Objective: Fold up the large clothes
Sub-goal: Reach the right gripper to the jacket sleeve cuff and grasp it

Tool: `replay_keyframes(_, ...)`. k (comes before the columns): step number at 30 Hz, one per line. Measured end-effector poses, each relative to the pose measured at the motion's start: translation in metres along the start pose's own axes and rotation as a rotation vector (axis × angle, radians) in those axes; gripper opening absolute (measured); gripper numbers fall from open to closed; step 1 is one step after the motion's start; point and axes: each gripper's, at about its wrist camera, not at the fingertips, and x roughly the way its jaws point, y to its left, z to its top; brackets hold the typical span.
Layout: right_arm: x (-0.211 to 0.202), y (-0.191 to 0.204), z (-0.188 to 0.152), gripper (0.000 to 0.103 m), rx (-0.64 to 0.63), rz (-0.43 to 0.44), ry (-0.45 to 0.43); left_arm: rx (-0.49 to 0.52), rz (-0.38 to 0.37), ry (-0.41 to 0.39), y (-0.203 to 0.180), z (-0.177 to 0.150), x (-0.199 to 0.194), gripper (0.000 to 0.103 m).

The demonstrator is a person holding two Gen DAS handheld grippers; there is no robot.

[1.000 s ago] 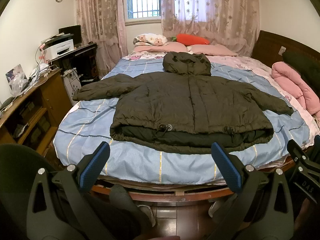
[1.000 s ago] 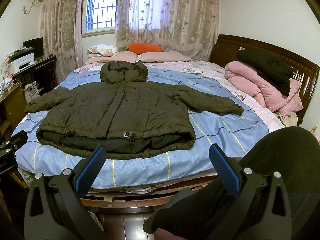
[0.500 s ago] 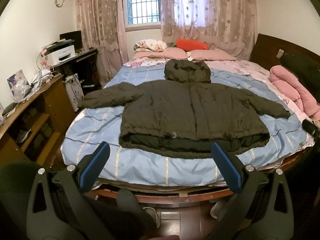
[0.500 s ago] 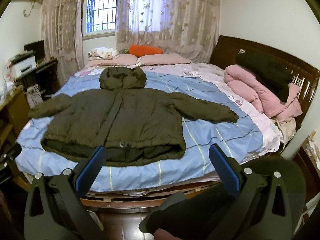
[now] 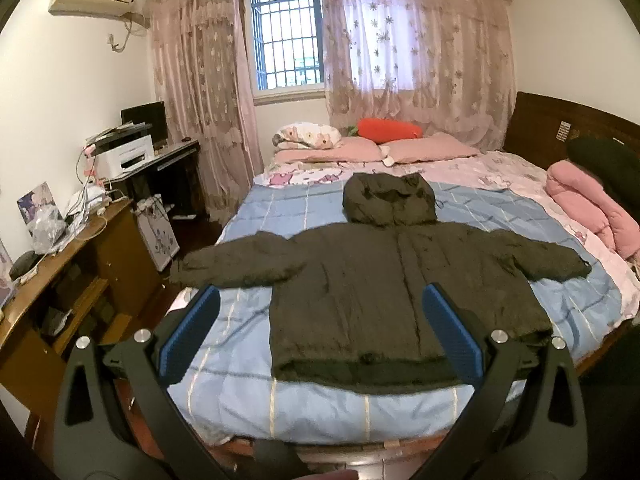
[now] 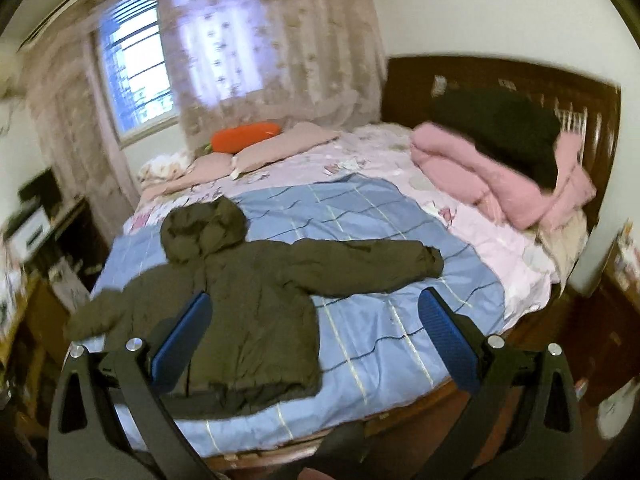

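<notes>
Dark olive hooded puffer jacket [image 5: 400, 296] lies flat on the bed [image 5: 256, 396], front up, both sleeves spread out sideways, hood [image 5: 388, 204] flattened above the collar toward the pillows. Shell looks quilted and matte; hem shows a darker band of lining along its lower edge. The jacket rests on a blue plaid sheet [image 5: 280, 208] with pale stripes, near the bed's foot edge.

Left gripper [image 5: 320, 336]: jaws spread wide, blue ribbed pads [image 5: 188, 334] well apart, holding nothing, held in front of the jacket's hem without touching it.
Right gripper [image 6: 316, 338]: jaws likewise wide apart, nothing between the blue pads [image 6: 448, 338]; this view is motion-blurred.

Beyond the jacket's hood: pink pillows [image 5: 432, 148] and an orange carrot-shaped cushion [image 5: 390, 130] at the far side of the bed. Off the jacket's right sleeve: rolled pink quilt [image 6: 492, 176] with a dark garment [image 6: 500, 120] on top, against the dark wooden headboard [image 6: 408, 80].
</notes>
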Motion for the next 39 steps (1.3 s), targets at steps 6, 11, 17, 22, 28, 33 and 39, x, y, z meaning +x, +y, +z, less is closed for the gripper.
replay_keyframes(6,0.081,-0.07,0.029,0.102,0.15,-0.025,0.15,0.014,0.002,0.036,-0.003,0.012,0.041,0.101)
replay_keyframes(11,0.146,-0.104,0.034,0.102,0.265,0.053,0.185,-0.019,0.006,0.059,0.0,0.015,0.06,0.101)
replay_keyframes(17,0.211,-0.14,0.024,0.102,0.392,0.09,0.238,-0.129,-0.011,0.105,0.014,0.012,0.08,0.101)
replay_keyframes(22,0.28,-0.185,0.005,0.102,0.603,0.141,0.294,-0.126,0.012,0.12,0.016,0.01,0.087,0.101)
replay_keyframes(28,0.33,-0.217,-0.005,0.102,0.737,0.169,0.224,-0.126,0.023,0.17,0.015,0.006,0.099,0.101)
replay_keyframes(33,0.364,-0.229,-0.01,0.102,0.803,0.159,0.232,-0.099,0.015,0.191,0.005,0.004,0.107,0.101)
replay_keyframes(39,0.39,-0.238,-0.007,0.102,0.806,0.141,0.23,-0.058,0.01,0.2,-0.004,0.004,0.113,0.101)
